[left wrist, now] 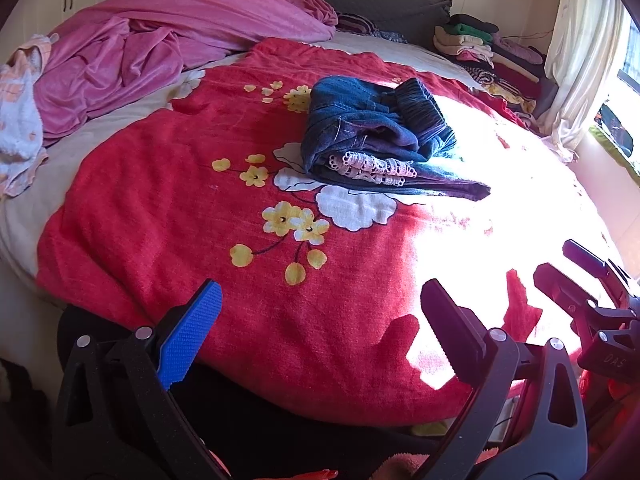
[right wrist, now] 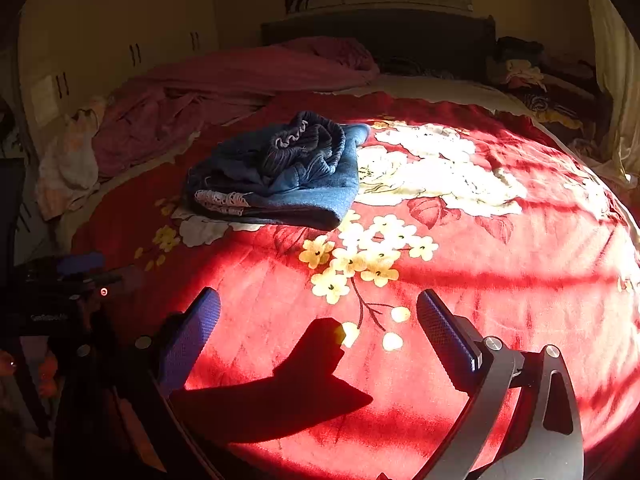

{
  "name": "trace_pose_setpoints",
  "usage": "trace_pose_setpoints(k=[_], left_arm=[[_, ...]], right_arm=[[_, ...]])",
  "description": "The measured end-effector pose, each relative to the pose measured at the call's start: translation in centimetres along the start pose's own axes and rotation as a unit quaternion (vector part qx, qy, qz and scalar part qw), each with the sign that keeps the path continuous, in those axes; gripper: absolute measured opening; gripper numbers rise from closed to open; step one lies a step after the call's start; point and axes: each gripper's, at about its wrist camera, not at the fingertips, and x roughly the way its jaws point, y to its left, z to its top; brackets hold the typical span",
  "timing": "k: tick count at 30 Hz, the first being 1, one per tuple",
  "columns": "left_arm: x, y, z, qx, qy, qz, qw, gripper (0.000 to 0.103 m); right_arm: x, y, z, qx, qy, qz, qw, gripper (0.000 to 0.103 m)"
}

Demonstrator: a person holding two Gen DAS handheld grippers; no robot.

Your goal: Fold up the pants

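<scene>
Blue denim pants (left wrist: 372, 132) with pale lace trim lie in a folded bundle on the red flowered blanket (left wrist: 200, 208), in the middle of the bed. They also show in the right wrist view (right wrist: 280, 172), left of centre. My left gripper (left wrist: 320, 332) is open and empty, held low over the near edge of the blanket, well short of the pants. My right gripper (right wrist: 318, 336) is open and empty over the blanket's near part; it shows at the right edge of the left wrist view (left wrist: 576, 276). The left gripper's body shows at the left of the right wrist view (right wrist: 68, 280).
A crumpled pink cover (left wrist: 160, 48) lies at the back left. A pale garment (left wrist: 20, 120) hangs at the left edge. A pile of folded clothes (left wrist: 480, 48) sits at the back right by the curtain (left wrist: 580, 48). Strong sunlight washes out the blanket's right side.
</scene>
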Motion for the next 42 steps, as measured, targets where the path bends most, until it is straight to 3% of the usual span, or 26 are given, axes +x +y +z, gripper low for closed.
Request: trace_pose_setpoints(k=[31, 42], left_arm=[[0.07, -0.28, 0.06, 0.005, -0.002, -0.001, 1.0000, 0.093], [0.41, -0.18, 0.10, 0.018, 0.007, 0.028, 0.9994, 0.093]], right_arm=[[-0.41, -0.45, -0.04, 0.001, -0.005, -0.008, 1.000, 0.098], [-0.42, -0.67, 0.02, -0.001, -0.008, -0.009, 1.000, 0.098]])
